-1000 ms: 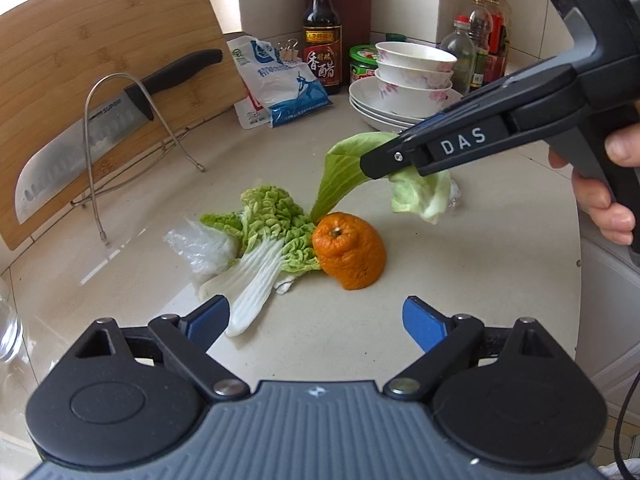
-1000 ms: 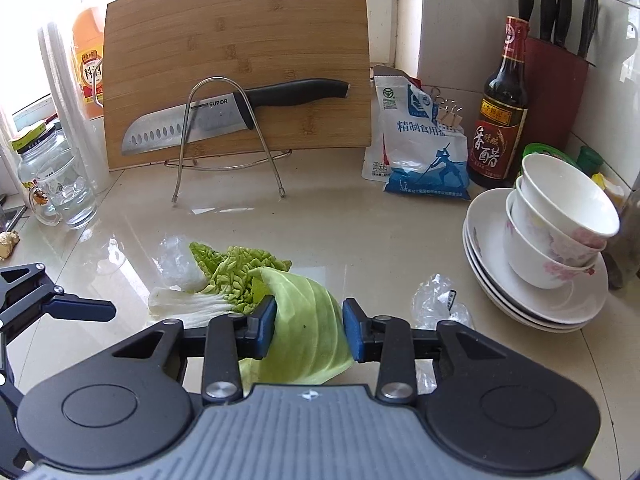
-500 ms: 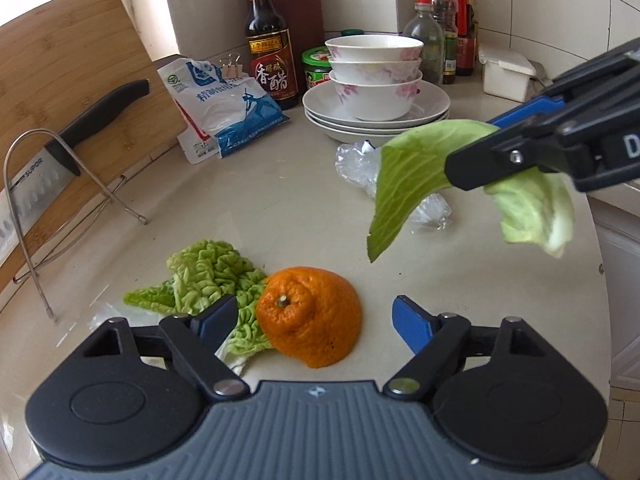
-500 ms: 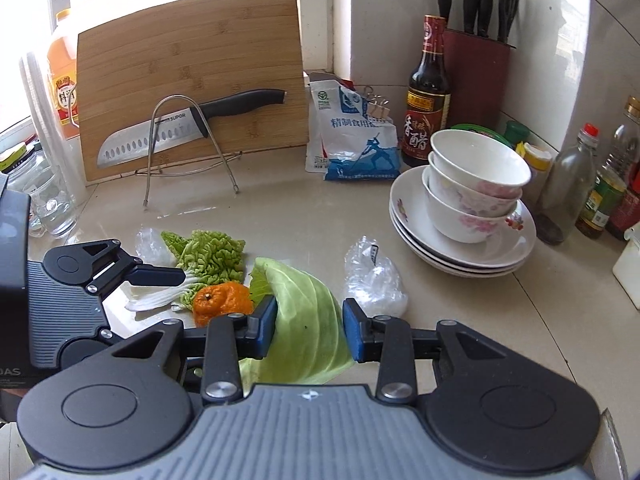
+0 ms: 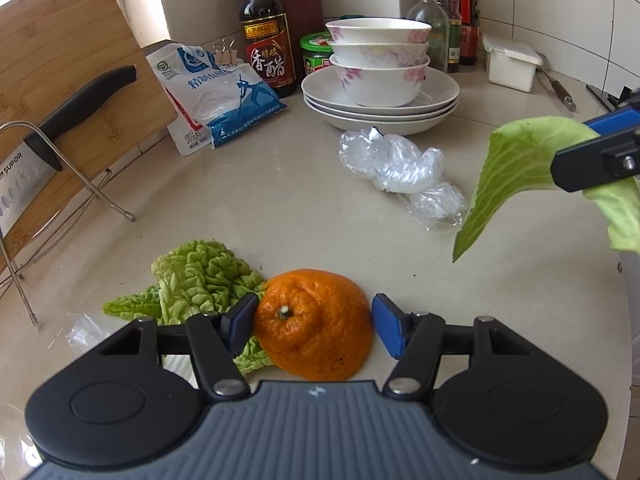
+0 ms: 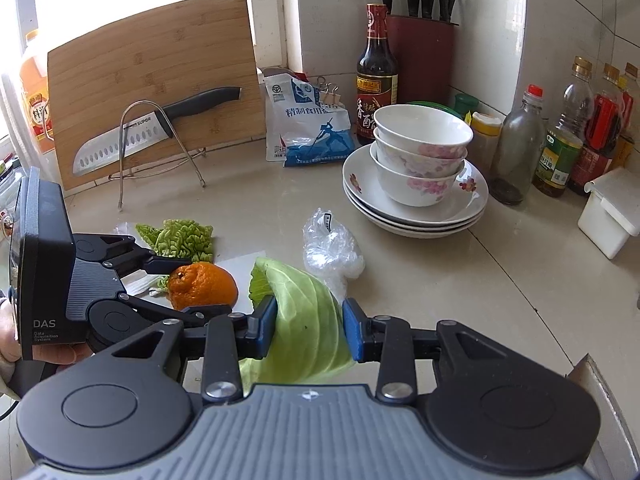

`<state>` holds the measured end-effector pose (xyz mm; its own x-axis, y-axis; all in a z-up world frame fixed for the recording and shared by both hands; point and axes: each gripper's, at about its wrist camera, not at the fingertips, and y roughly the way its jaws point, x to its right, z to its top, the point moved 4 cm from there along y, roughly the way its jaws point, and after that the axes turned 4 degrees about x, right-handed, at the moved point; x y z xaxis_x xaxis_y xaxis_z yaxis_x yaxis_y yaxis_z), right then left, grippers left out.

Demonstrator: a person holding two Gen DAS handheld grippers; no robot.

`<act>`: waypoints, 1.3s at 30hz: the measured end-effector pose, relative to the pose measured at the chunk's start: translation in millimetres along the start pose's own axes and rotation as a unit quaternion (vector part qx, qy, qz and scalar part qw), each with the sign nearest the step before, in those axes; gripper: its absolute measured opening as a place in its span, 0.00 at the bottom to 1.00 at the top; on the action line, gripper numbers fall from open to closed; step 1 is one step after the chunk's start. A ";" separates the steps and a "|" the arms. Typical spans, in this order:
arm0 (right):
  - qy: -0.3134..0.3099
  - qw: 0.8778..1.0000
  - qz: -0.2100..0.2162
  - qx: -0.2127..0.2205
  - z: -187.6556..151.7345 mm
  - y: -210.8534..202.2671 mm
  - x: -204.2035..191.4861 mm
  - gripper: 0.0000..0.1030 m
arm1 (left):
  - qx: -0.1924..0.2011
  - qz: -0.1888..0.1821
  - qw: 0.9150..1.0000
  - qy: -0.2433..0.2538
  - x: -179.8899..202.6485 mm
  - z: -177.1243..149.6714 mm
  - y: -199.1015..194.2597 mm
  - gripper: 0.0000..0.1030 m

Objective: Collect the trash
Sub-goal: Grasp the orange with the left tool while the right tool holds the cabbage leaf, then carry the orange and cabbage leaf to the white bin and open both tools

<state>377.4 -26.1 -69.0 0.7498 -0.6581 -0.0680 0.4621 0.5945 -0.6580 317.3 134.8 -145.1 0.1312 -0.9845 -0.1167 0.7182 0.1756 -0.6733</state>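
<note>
A domed orange peel lies on the pale counter, resting against a crinkled green leaf. My left gripper straddles the peel and its jaws are closing; the left pad touches it, the right pad stands a sliver off. In the right wrist view the same peel sits between the left gripper's fingers. My right gripper is shut on a smooth cabbage leaf, held above the counter; that leaf hangs at the right of the left wrist view. Crumpled clear plastic lies near the plates.
Stacked plates with three bowls stand behind. A knife rests on a wire rack before a bamboo board. A salt bag, vinegar bottle, several bottles and a white box line the wall.
My left gripper has come forward and down onto the orange peel, its jaws narrowing around it. My right gripper has carried the cabbage leaf off to the right, away from the pile.
</note>
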 end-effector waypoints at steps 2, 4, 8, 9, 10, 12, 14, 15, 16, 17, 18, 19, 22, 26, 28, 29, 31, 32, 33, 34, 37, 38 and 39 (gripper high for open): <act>0.000 1.000 -0.001 0.002 -0.9 -3.5 -0.8 0.40 | 0.001 0.001 1.000 0.003 0.1 0.8 -1.8 0.55; 0.001 1.000 -0.002 0.005 -2.1 -7.5 -0.8 0.40 | 0.001 0.001 1.000 0.000 -1.1 1.6 -3.6 0.52; 0.003 1.000 -0.004 0.009 -5.2 -16.1 -0.4 0.40 | -0.001 -0.005 1.000 -0.010 -5.8 2.8 -8.1 0.47; 0.003 1.000 -0.003 0.008 -6.2 -18.1 -0.3 0.40 | -0.001 -0.008 1.000 -0.011 -6.5 3.2 -9.9 0.47; 0.004 1.000 -0.004 0.009 -7.5 -20.3 0.1 0.40 | -0.001 -0.010 1.000 -0.013 -7.2 3.6 -12.2 0.46; 0.004 1.000 -0.003 0.008 -10.0 -25.0 -0.4 0.40 | -0.003 -0.016 1.000 -0.015 -7.6 4.3 -17.4 0.46; 0.003 1.000 -0.003 0.008 -12.8 -29.7 -0.3 0.40 | -0.005 -0.022 1.000 -0.016 -6.7 4.7 -23.6 0.46; 0.003 1.000 -0.003 0.007 -14.2 -32.0 -0.3 0.40 | -0.005 -0.027 0.999 -0.016 -5.8 4.6 -27.4 0.46; 0.003 1.000 -0.003 0.007 -15.5 -34.2 -0.4 0.40 | -0.006 -0.029 0.999 -0.013 -4.6 4.2 -31.1 0.46; 0.004 1.000 -0.003 0.007 -17.1 -36.6 -0.2 0.40 | -0.007 -0.030 0.999 -0.010 -3.5 3.6 -34.1 0.46; 0.005 1.000 -0.003 0.007 -18.6 -39.0 0.3 0.40 | -0.009 -0.032 0.999 -0.010 -2.8 3.0 -37.6 0.46; 0.006 1.000 -0.004 0.008 -20.3 -41.5 0.7 0.40 | -0.008 -0.037 0.999 -0.010 -2.5 2.6 -41.9 0.46; 0.009 1.000 -0.002 0.006 -26.7 -48.8 3.0 0.40 | -0.011 -0.045 0.999 -0.013 -0.5 0.9 -53.8 0.46; 0.011 1.000 -0.003 0.005 -34.6 -58.8 6.2 0.40 | -0.010 -0.056 0.998 0.001 9.9 -2.3 -73.3 0.46; 0.015 1.000 -0.003 0.005 -39.8 -65.4 8.0 0.40 | -0.009 -0.061 0.998 0.011 17.2 -4.2 -82.7 0.46; 0.018 1.000 -0.002 0.004 -42.5 -68.5 9.1 0.40 | -0.009 -0.065 0.998 0.013 20.7 -4.9 -86.4 0.46; 0.024 1.000 -0.002 0.003 -48.6 -74.8 10.7 0.40 | -0.011 -0.074 0.997 0.017 28.2 -6.5 -93.7 0.46; 0.025 1.000 -0.002 0.002 -51.6 -77.7 11.2 0.40 | -0.012 -0.080 0.997 0.018 33.3 -7.1 -97.8 0.46; 0.028 1.000 -0.003 0.001 -55.4 -81.4 12.5 0.40 | -0.012 -0.086 0.996 0.020 37.2 -7.6 -100.8 0.46; 0.031 1.000 -0.005 0.001 -58.8 -84.9 13.5 0.40 | -0.013 -0.093 0.995 0.023 43.1 -8.0 -104.4 0.46; 0.044 0.999 -0.010 0.000 -70.8 -97.2 18.5 0.40 | -0.013 -0.110 0.993 0.034 60.0 -8.9 -113.8 0.46; 0.048 0.999 -0.014 0.000 -75.4 -102.3 20.9 0.40 | -0.013 -0.116 0.992 0.036 65.4 -9.1 -116.7 0.46; 0.053 0.998 -0.018 0.000 -79.7 -107.0 23.4 0.40 | -0.013 -0.123 0.992 0.040 71.4 -9.0 -119.4 0.46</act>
<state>307.8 -141.9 -60.0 0.6786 -0.7241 -0.1234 0.4879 0.5699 -0.6612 234.8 43.5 -79.6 -0.1006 -0.9949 -0.0029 0.7043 -0.0692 -0.7065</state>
